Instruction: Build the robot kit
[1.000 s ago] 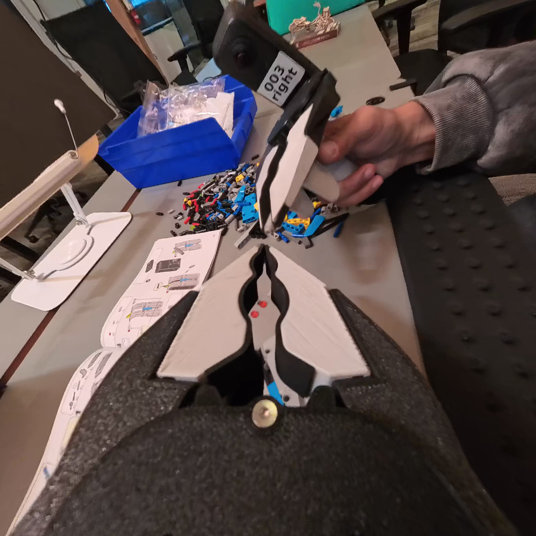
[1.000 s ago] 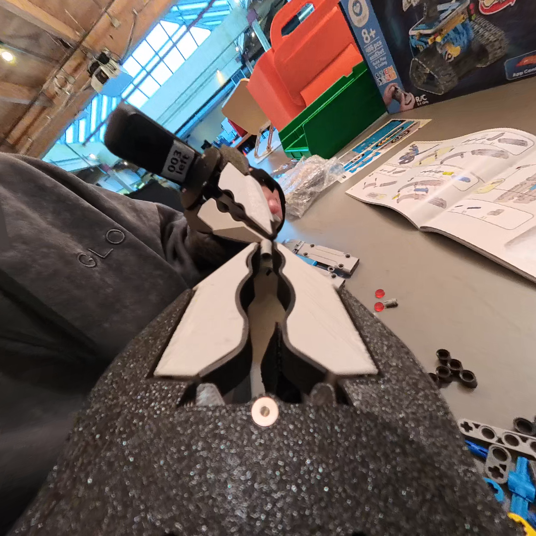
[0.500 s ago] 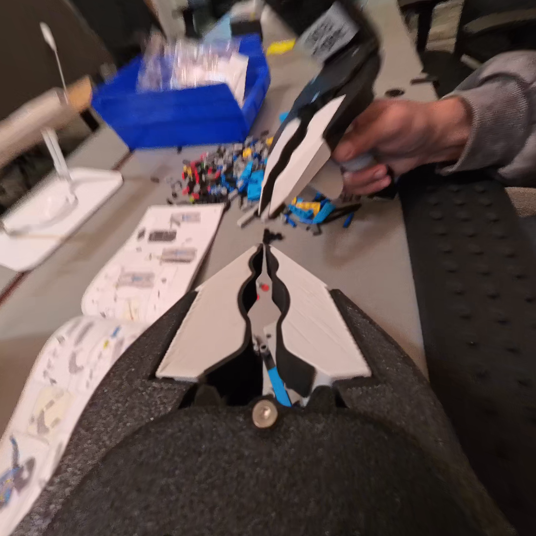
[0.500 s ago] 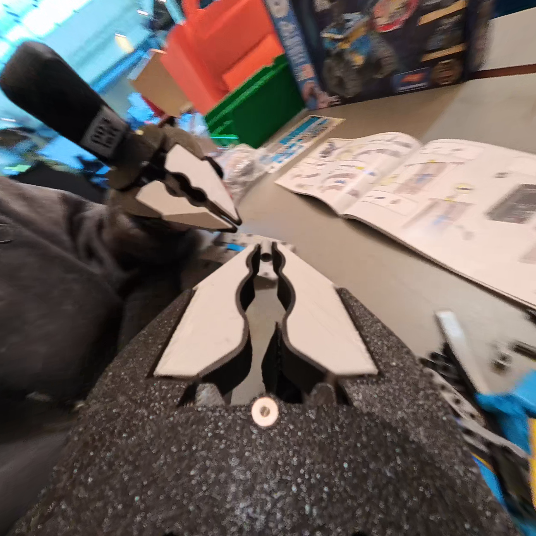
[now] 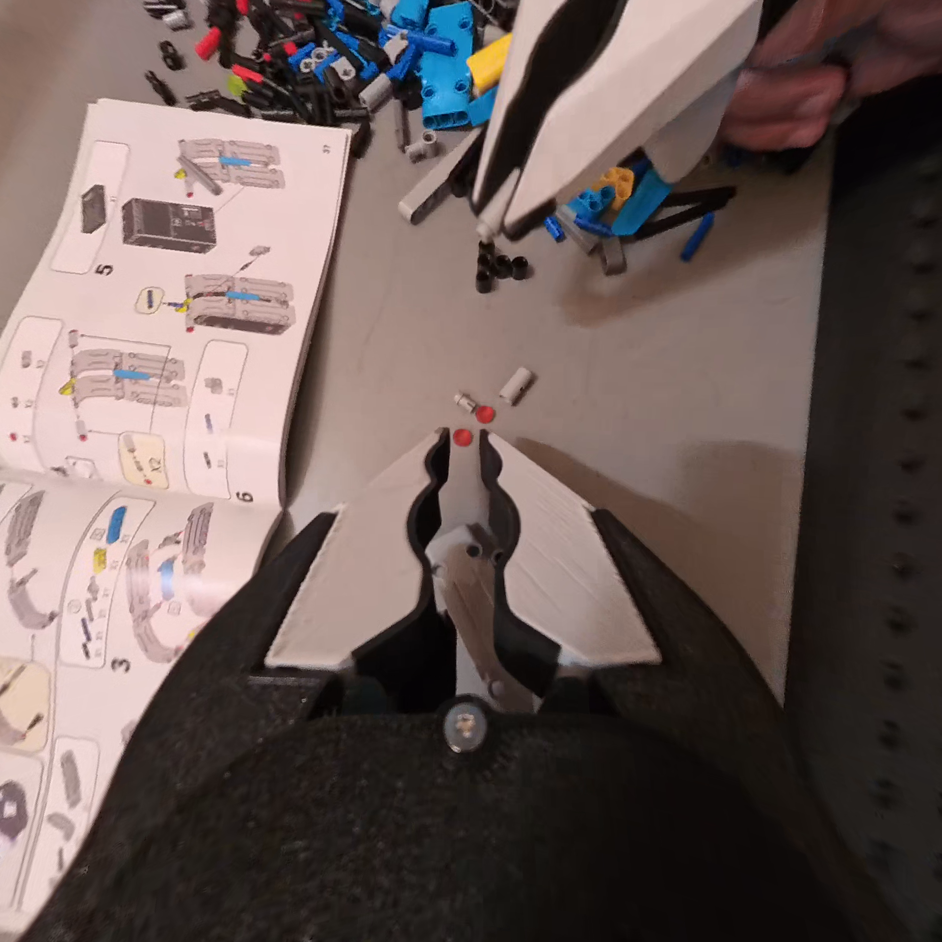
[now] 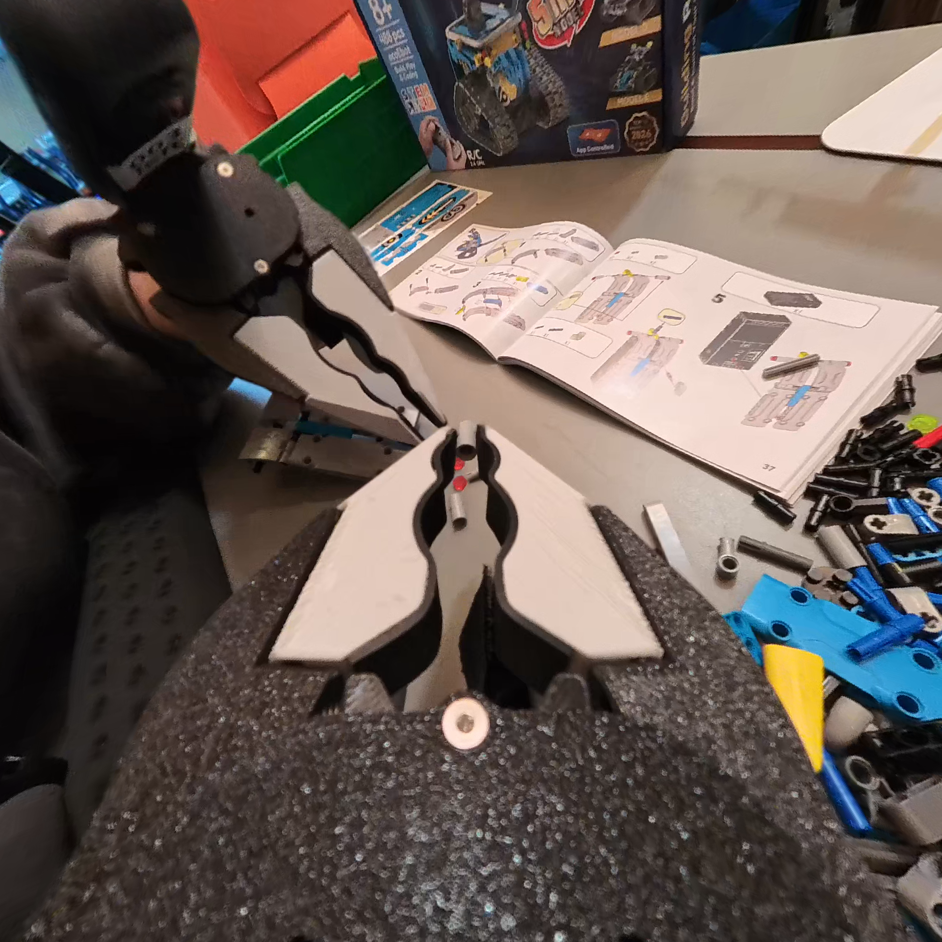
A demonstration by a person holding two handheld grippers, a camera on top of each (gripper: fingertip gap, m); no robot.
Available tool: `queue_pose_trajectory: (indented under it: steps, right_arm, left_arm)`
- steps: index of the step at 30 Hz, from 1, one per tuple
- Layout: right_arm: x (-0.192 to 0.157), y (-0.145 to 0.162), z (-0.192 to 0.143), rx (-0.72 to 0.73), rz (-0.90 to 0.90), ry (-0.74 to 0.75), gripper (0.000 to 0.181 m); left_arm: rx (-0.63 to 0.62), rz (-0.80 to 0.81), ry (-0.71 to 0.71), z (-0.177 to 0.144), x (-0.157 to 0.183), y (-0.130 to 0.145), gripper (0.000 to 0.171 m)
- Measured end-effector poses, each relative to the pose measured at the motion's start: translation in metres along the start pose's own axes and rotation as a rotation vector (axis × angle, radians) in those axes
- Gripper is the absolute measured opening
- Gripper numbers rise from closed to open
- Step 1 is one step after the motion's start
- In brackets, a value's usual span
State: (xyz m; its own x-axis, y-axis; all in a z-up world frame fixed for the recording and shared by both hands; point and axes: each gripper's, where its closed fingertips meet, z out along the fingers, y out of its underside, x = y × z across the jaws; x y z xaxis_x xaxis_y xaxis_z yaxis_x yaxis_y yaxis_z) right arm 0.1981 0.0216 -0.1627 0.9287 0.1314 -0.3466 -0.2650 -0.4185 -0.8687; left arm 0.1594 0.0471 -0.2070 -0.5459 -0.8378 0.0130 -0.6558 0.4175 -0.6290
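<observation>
My right gripper (image 6: 466, 433) is shut on a small grey tube (image 6: 465, 442), held at its fingertips just above the table. It also shows in the left wrist view (image 5: 490, 229), above a black connector (image 5: 497, 267). My left gripper (image 5: 464, 437) has its jaws a narrow gap apart with nothing between the tips. It hovers over two red studs (image 5: 484, 414), a small grey pin (image 5: 465, 400) and a loose pale tube (image 5: 516, 386). A grey plate assembly (image 6: 316, 438) lies under the left gripper (image 6: 433, 420).
An open instruction booklet (image 5: 168, 306) lies to the left. A pile of blue, black and red parts (image 5: 357, 51) lies beyond it and also shows in the right wrist view (image 6: 866, 560). A toy box (image 6: 535, 76), a green bin (image 6: 331, 153) and a sticker sheet (image 6: 423, 219) stand behind. A black studded surface (image 5: 882, 459) borders the table. One gripper's finger ends stand about 7 cm off the other's. My right tips are roughly 6 cm from the black connector (image 5: 497, 267).
My left gripper has tipped down toward the table and its jaws have parted slightly. My right gripper has come lower with the grey tube, toward the red studs.
</observation>
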Motion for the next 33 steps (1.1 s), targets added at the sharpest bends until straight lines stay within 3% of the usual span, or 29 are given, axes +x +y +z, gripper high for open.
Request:
queue_pose_trajectory:
  steps: [7, 13, 15, 17, 19, 21, 29, 33]
  right_arm:
    - [-0.005, 0.003, 0.001, -0.012, 0.012, -0.036, 0.007]
    - [-0.01, 0.015, 0.01, -0.079, -0.001, -0.052, 0.007]
    - [-0.011, 0.021, 0.014, -0.112, 0.001, -0.055, 0.007]
    - [-0.01, 0.023, 0.017, -0.125, 0.008, -0.041, 0.007]
    - [-0.014, 0.016, 0.016, -0.079, 0.062, -0.084, 0.007]
    - [-0.02, 0.004, 0.011, -0.015, 0.128, -0.148, 0.007]
    - [-0.05, -0.017, -0.005, 0.084, 0.193, -0.364, 0.006]
    - [-0.056, -0.019, -0.007, 0.094, 0.201, -0.404, 0.006]
  left_arm:
    - [-0.078, 0.043, 0.092, 0.024, -0.002, 0.012, 0.01]
    - [-0.078, 0.07, 0.091, 0.021, -0.002, 0.014, 0.006]
    - [0.003, 0.088, 0.066, 0.015, -0.004, 0.002, 0.005]
    - [0.18, 0.095, 0.068, -0.002, 0.001, -0.025, 0.006]
    - [0.345, 0.109, 0.099, -0.023, 0.013, -0.047, 0.006]
    - [0.434, 0.122, 0.106, -0.037, 0.02, -0.059, 0.006]
    - [0.479, 0.219, 0.062, -0.051, 0.033, -0.064, 0.006]
    - [0.484, 0.239, 0.041, -0.055, 0.034, -0.065, 0.006]
